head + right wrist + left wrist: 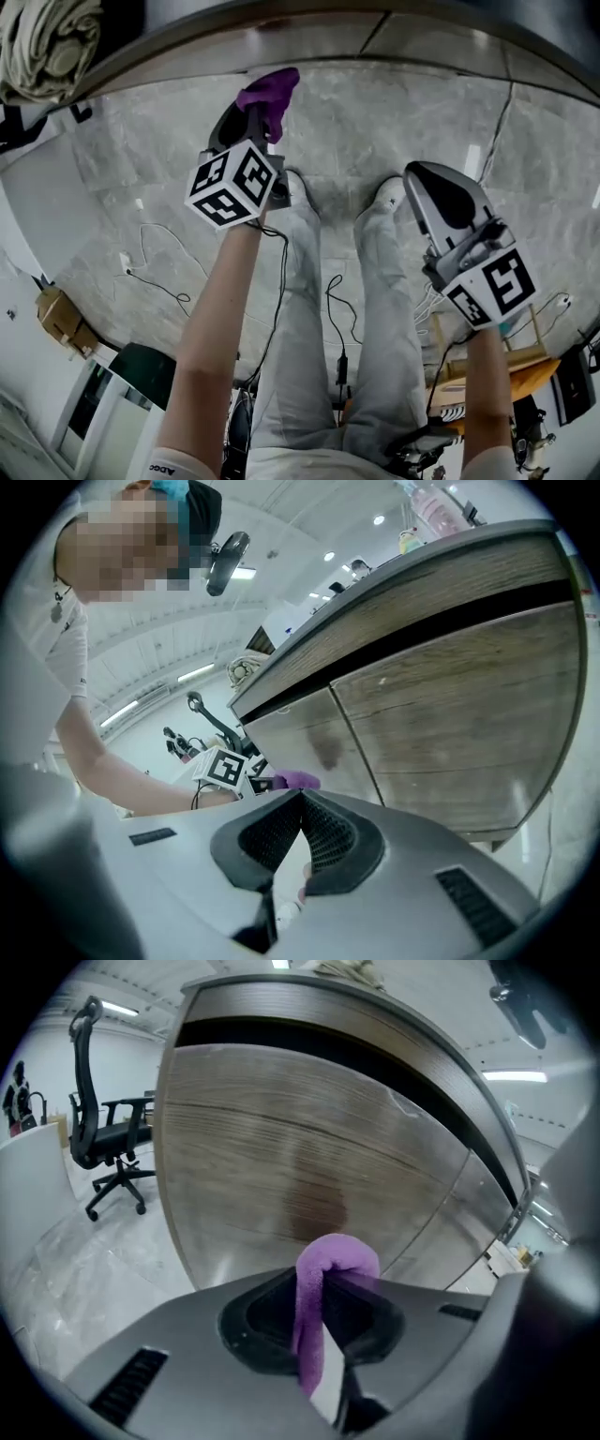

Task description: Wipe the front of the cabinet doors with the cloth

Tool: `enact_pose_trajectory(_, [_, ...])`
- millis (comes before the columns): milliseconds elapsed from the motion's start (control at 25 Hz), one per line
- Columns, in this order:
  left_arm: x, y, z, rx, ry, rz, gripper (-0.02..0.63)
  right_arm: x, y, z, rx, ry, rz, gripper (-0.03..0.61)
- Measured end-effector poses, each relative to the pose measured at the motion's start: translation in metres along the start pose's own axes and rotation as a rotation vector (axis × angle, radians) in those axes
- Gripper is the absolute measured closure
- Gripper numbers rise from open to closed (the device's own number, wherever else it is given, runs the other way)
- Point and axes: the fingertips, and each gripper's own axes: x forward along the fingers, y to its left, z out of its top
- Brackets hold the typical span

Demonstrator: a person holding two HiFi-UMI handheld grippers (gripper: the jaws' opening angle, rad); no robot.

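Purple cloth (337, 1258), soft terry, was folded over and pinched in the left hand-held gripper (317, 1290), with its loop poking forward. Wood-grain cabinet door (281, 1138) lay straight ahead and near; contact unclear. Dark smudge (321, 1206) sat just above the cloth. Right hand-held gripper (300, 797) was clenched, empty, and farther back.

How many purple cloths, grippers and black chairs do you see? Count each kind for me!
Purple cloth: 1
Grippers: 2 (left gripper, right gripper)
Black chair: 1
Total: 4
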Motion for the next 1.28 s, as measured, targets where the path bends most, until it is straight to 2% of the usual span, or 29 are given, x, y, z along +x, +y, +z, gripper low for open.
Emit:
enact_pose_trajectory(160, [0.025,-0.058,-0.012,0.073,0.045,-0.068,0.561,-0.024,-0.021,-0.002,0.028,-0.007,-0.008,0.552])
enact_pose_trajectory(360, [0.061,-0.106,-0.014,0.134,0.084,-0.110,0.561,-0.045,-0.040,-0.017,0.087,-0.031,-0.044,0.552])
enact_pose_trajectory(600, [0.088,-0.127,-0.019,0.053,0.111,-0.120,0.561,-0.065,-0.051,-0.043,0.173,-0.072,-0.120,0.552])
enact_pose_trajectory(680, [0.095,-0.119,-0.022,0.040,0.125,-0.120,0.561,-0.066,-0.049,-0.052,0.190,-0.081,-0.141,0.552])
enact_pose_trajectory(840, [0.103,-0.099,-0.019,0.108,0.152,-0.149,0.561,-0.059,-0.042,-0.059,0.202,-0.087,-0.179,0.552])
enact_pose_trajectory(920, [0.100,-0.081,-0.017,0.094,0.165,-0.138,0.561,-0.055,-0.037,-0.058,0.201,-0.086,-0.193,0.552])
enact_pose_trajectory(1040, [0.095,-0.045,-0.009,0.061,0.181,-0.106,0.561,-0.042,-0.025,-0.053,0.201,-0.091,-0.210,0.552])
enact_pose_trajectory(1280, [0.080,0.042,0.007,0.094,0.199,-0.065,0.561,0.008,0.009,-0.041,0.177,-0.104,-0.190,0.552])
